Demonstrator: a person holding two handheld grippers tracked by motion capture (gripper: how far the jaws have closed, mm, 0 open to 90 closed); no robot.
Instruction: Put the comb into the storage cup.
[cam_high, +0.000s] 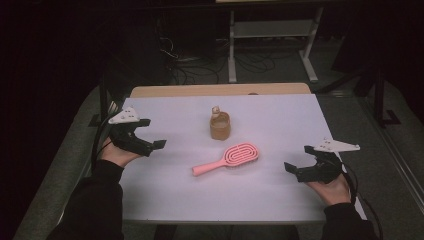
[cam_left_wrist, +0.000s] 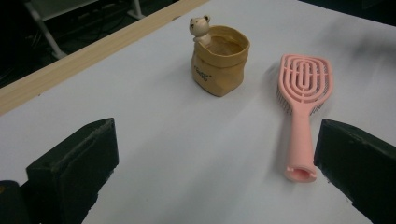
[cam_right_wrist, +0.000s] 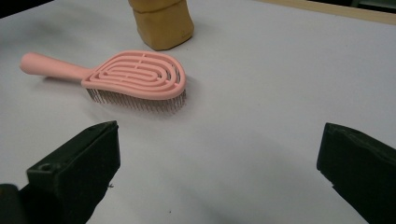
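The pink brush (cam_high: 227, 157) lay diagonally between both released, empty grippers, handle toward the left gripper (cam_high: 150, 141), head nearer the right gripper (cam_high: 300, 162).

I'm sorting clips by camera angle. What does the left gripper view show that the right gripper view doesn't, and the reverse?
Left gripper view alone: the small bear figure on the rim of the tan pot, the pot's open top, and the hole in the end of the pink hairbrush handle.
Right gripper view alone: the brush's bristles from the side.
Both: brush, pot, white tabletop, an open claw.
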